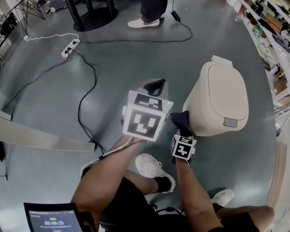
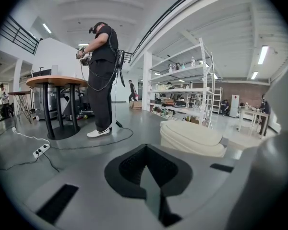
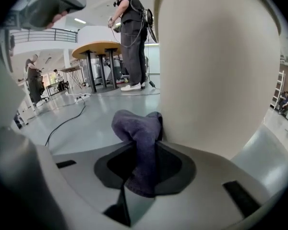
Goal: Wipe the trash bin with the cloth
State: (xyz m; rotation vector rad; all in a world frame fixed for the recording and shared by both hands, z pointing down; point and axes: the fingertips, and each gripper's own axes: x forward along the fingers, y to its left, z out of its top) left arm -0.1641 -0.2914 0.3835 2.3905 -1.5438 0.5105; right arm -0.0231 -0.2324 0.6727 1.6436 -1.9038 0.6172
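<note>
Here, a bunched dark-blue fabric cloth (image 3: 137,138) is pinched in the narrowly set jaws of the right gripper (image 3: 144,164) and laid against the wall of the cream plastic lidded trash bin (image 1: 217,98), at its eight o'clock in the head view, so that wall can be rubbed. The left gripper (image 1: 154,87), jaws together and empty, is parked at the bin's nine o'clock, seemingly to leave the wiping side free.

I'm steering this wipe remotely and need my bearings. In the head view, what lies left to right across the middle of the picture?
White power strip → left gripper with its square-marker cube → dark blue cloth → cream plastic trash bin.
</note>
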